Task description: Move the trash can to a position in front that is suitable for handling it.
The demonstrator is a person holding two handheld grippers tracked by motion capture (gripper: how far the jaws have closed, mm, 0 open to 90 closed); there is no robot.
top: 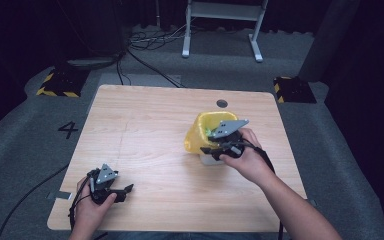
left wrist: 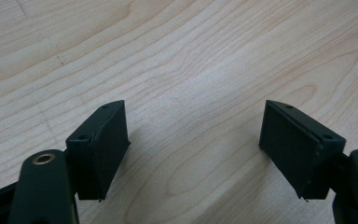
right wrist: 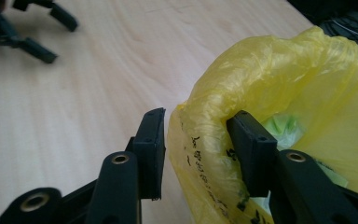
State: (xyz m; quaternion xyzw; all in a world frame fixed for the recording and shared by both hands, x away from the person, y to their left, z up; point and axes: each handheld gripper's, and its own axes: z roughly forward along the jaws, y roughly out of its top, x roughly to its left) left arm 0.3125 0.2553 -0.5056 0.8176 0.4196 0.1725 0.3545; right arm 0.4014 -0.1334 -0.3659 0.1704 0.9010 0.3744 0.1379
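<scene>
A yellow plastic bag [top: 198, 134] lines a small white bin [top: 209, 159] right of the table's middle. Something light green [right wrist: 283, 128] lies inside the bag. My right gripper [right wrist: 196, 114] straddles the bag's rim [right wrist: 200, 107], with one jaw outside and the other inside. A thin gap shows beside the outer jaw, so it stands open around the rim. In the high view the right gripper [top: 211, 143] sits at the bin's near side. My left gripper [top: 124, 192] rests low at the table's front left. In its own view the left gripper [left wrist: 195, 107] is open wide over bare wood.
The wooden table [top: 145, 125] has a dark cable hole [top: 222, 103] near its far edge. A white desk frame [top: 222, 25] and cables [top: 150, 40] lie on the grey floor beyond. The left gripper [right wrist: 28, 28] shows far off in the right gripper view.
</scene>
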